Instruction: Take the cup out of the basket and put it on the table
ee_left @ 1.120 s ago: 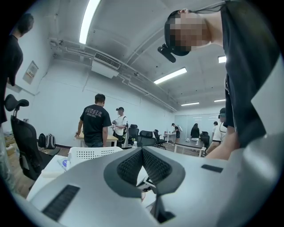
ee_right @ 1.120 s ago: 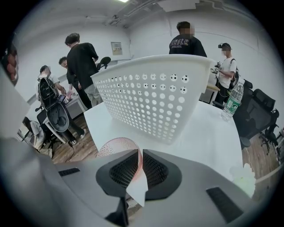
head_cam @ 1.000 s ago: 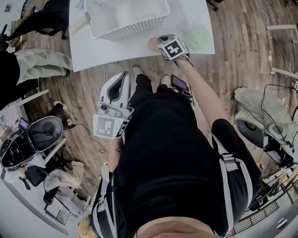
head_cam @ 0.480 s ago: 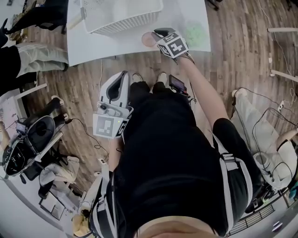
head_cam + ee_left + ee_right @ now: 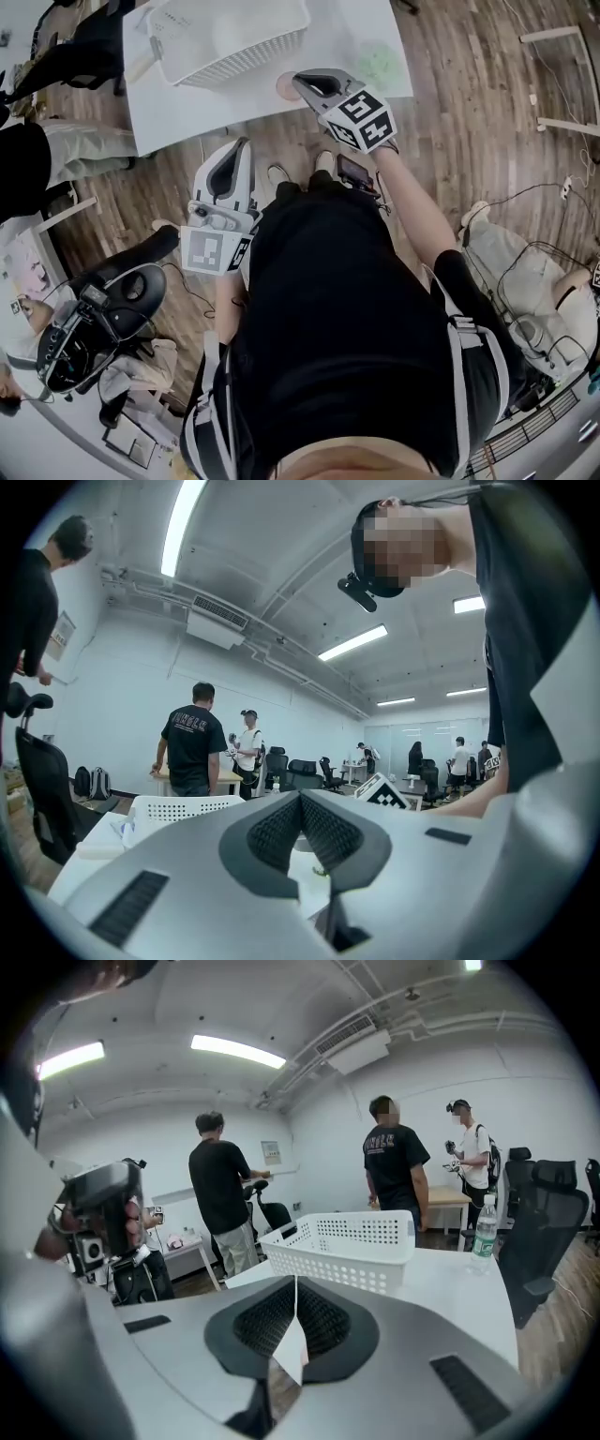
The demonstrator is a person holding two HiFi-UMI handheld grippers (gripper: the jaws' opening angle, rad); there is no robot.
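Both grippers are pressed together with nothing in them. The left gripper (image 5: 241,145) is held low by the person's hip, tips toward the table (image 5: 187,103). The right gripper (image 5: 298,81) is out over the table's near edge.

The cup (image 5: 284,87) is out of the basket (image 5: 246,60). It sits on the white tabletop near the front edge, just beside the right gripper's tips, with the basket just behind it. There is a green patch (image 5: 380,64) on the table right of the cup; I can't tell what it is. A water bottle (image 5: 485,1227) stands on the far right side of the table.

The floor (image 5: 469,112) is wood plank. A dark office chair (image 5: 98,314) stands at the person's left. Beyond the table, several people (image 5: 220,1194) stand around, and there are more chairs, a wooden desk (image 5: 450,1199), white walls and strip lights (image 5: 239,1051).

Compared with 1 s ago, the right gripper has pulled back toward the person. The cup was partly under its jaws and now shows clear of them. The left gripper is unchanged, and the camera has shifted.
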